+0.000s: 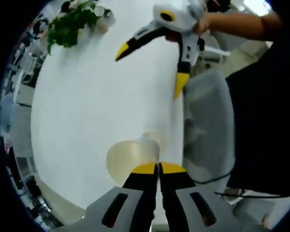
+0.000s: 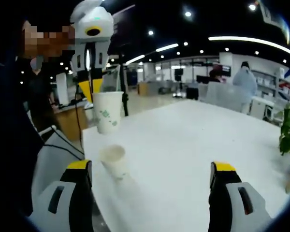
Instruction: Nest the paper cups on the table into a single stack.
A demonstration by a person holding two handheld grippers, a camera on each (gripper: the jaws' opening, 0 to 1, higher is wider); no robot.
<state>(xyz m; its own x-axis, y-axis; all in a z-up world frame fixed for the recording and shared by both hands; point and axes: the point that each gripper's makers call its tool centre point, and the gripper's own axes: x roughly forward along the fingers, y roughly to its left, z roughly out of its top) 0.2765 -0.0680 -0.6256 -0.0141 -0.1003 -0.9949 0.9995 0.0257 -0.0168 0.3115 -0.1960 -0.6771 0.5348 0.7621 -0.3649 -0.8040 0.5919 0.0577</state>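
Right now I see my left gripper (image 1: 158, 167) with its yellow tips pressed together on the rim of a paper cup (image 1: 128, 158). In the right gripper view that same left gripper (image 2: 91, 88) hangs down from above, holding the held cup (image 2: 108, 112) upright in the air over the near corner of the white tabletop (image 2: 193, 150); the cup carries a small green print on its side.

Below it, and a little nearer to my right gripper (image 2: 152, 175), a second paper cup (image 2: 113, 160) stands on the tabletop close to the edge that runs beside the grey chair (image 2: 50, 150). The two cups are apart, the held one above the standing one and not yet inside it. In the left gripper view the second cup (image 1: 153, 138) peeks out just beyond the held one, near the table's edge.

My right gripper has its jaws spread wide, nothing between them, and the standing cup sits ahead of the left jaw. From the left gripper view, the right gripper (image 1: 150, 70) hovers open over the far edge of the tabletop (image 1: 96, 96), held in a hand (image 1: 203, 21). A potted green plant (image 1: 72, 24) sits at a far corner.
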